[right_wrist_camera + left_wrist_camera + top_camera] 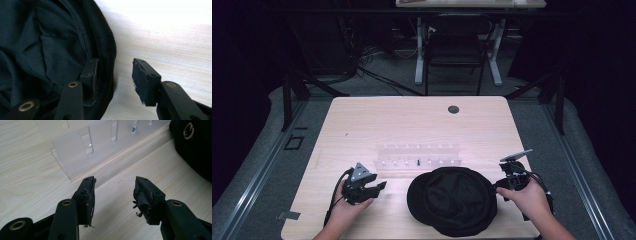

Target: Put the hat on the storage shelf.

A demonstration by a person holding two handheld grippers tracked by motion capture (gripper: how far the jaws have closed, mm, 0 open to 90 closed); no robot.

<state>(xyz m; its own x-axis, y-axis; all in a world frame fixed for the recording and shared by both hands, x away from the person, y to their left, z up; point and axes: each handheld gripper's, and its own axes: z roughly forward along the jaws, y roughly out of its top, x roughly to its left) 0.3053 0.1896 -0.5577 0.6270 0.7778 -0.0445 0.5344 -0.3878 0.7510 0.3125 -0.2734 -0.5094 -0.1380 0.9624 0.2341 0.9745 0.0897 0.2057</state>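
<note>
Black fabric cap (pixel 452 201) lies upside down on the pale wood-grain table (pixel 362 120), at the near edge, 6 o'clock from table centre. Its hollow faces up.

Your right gripper (pixel 502 186) sits at the cap's 3 o'clock rim. In the right gripper view (pixel 113 76) the jaws are spread wide and straddle the rim: one jaw inside the cap against the lining, the other outside over bare wood, clear of the fabric. Nothing clamped. Cap (pixel 50 50) takes up the left half of that view.

Your left gripper (pixel 374 189) is at 9 o'clock of the cap, near it but not touching, resting low over the table. In the left gripper view (pixel 113 195) the jaws are released, with only bare wood between them.

Clear acrylic slotted rack (pixel 418 160) sits just beyond the cap at 12 o'clock; a small dark piece stands in it. In the left gripper view the rack (pixel 82 152) is ahead of the jaws at 11 o'clock, with the cap's edge and a metal eyelet (pixel 188 130) at 2 o'clock.
</note>
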